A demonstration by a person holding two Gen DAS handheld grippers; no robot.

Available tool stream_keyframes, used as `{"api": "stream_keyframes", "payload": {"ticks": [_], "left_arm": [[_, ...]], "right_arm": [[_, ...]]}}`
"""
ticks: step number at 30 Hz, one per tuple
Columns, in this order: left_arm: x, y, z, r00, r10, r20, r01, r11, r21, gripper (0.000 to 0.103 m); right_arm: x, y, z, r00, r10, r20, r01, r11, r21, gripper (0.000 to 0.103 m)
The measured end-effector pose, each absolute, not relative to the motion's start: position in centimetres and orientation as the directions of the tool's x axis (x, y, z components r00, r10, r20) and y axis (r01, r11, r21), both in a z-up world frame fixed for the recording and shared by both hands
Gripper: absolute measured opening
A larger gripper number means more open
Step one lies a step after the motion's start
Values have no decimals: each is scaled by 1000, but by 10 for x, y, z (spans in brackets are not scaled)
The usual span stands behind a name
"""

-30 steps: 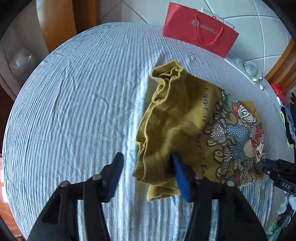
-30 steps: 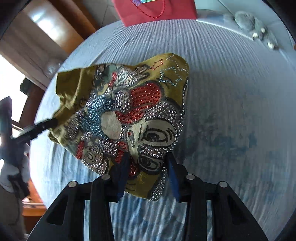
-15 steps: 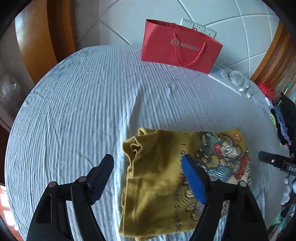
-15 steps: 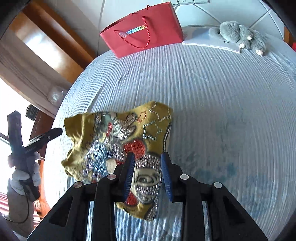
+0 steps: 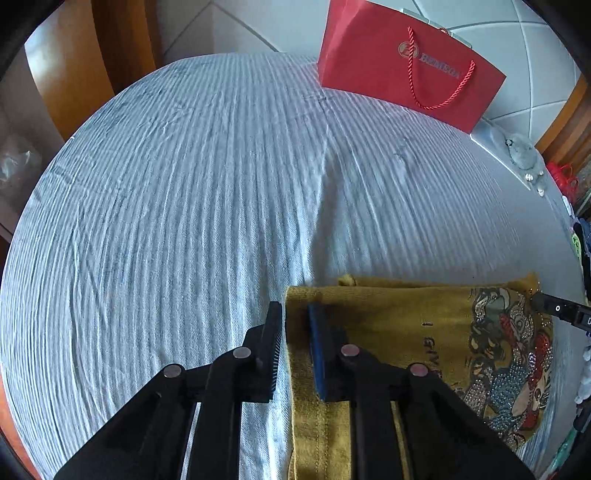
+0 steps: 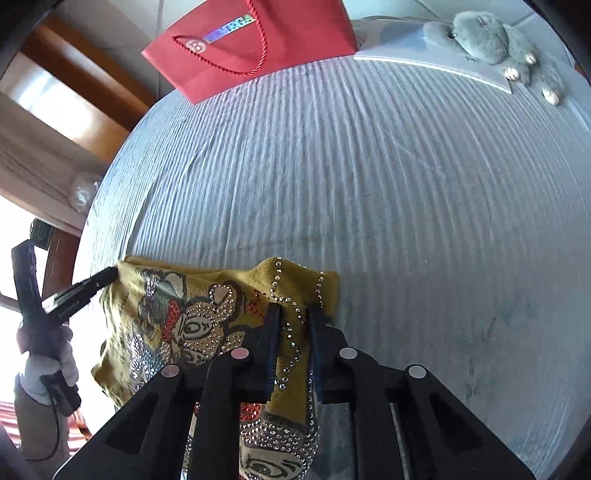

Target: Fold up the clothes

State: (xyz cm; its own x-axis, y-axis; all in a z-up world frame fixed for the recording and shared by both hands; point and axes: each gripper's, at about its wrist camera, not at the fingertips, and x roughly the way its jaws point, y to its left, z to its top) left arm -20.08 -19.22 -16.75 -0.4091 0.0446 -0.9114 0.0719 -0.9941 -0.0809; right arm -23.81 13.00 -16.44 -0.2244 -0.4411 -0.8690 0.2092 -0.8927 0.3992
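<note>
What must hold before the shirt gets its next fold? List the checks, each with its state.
1. Right gripper shut on the mustard shirt: ok.
2. Left gripper clamped on the shirt's edge: cannot tell; a gap shows between the fingers.
3. Shirt lying flat on the striped sheet: not ok in the right wrist view.
4. Sheet ahead free for the fold: ok.
5. Red bag away from the shirt: ok.

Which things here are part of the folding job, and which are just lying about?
Job:
mustard-yellow rhinestone-print shirt
left gripper, jaws closed on its edge
right gripper, jaws closed on its edge
blue-striped bed sheet

Lying about:
red paper gift bag
grey plush toy
</note>
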Motion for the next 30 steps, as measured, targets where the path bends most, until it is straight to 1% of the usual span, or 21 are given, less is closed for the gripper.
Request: {"api": "stream_keyframes", "payload": {"ticks": [1,3,4,5,6,7,9,11,12,14,15,18,22,27,30], "left_arm": [[-200,-190,-166,-411,38,-911,60,-996,-69,14],[-193,-194,-160,-412,72,-909,61,-992,-106,17],[-189,-195,-157,-413,89,-906,60,-990,-125,33],[-181,-196,-151,-424,110,-899,46,-989,-142,64],[-172,-196,-145,-434,130,-892,32,-987,-160,77],[-164,-196,-139,-442,149,-885,18,-985,-174,81],[-147,-193,-135,-442,154,-884,-7,-986,-168,81],[-133,-190,-138,-436,153,-887,-16,-987,-162,81],[-128,-188,-143,-426,155,-891,-14,-986,-164,81],[-123,-186,-155,-395,164,-904,9,-983,-183,81],[-119,-184,-159,-385,170,-907,18,-981,-192,81],[-109,-179,-164,-378,176,-909,20,-980,-199,81],[-102,-174,-169,-367,181,-912,20,-979,-202,81],[-96,-173,-166,-332,186,-925,91,-969,-228,81],[-85,-169,-163,-330,162,-930,117,-971,-210,81]], "right_arm": [[-236,129,-163,-229,-443,-867,216,-892,398,14],[-232,128,-160,-239,-446,-862,228,-889,397,17],[-227,131,-155,-251,-450,-857,228,-888,399,19],[-222,135,-150,-263,-453,-852,228,-887,401,21],[-216,138,-145,-276,-456,-846,227,-886,403,28],[-211,142,-140,-296,-452,-842,225,-889,398,40],[-194,150,-127,-336,-444,-831,237,-893,382,55],[-176,158,-115,-374,-441,-816,256,-895,366,58],[-167,160,-110,-393,-440,-807,264,-895,360,63],[-158,164,-109,-408,-424,-809,245,-904,351,76],[-157,165,-112,-404,-416,-815,229,-908,350,87],[-150,169,-124,-380,-423,-822,195,-906,376,88],[-143,168,-134,-356,-436,-826,199,-899,389,88],[-154,162,-142,-341,-441,-830,206,-897,391,88],[-164,157,-145,-332,-446,-831,227,-893,388,86]]}}
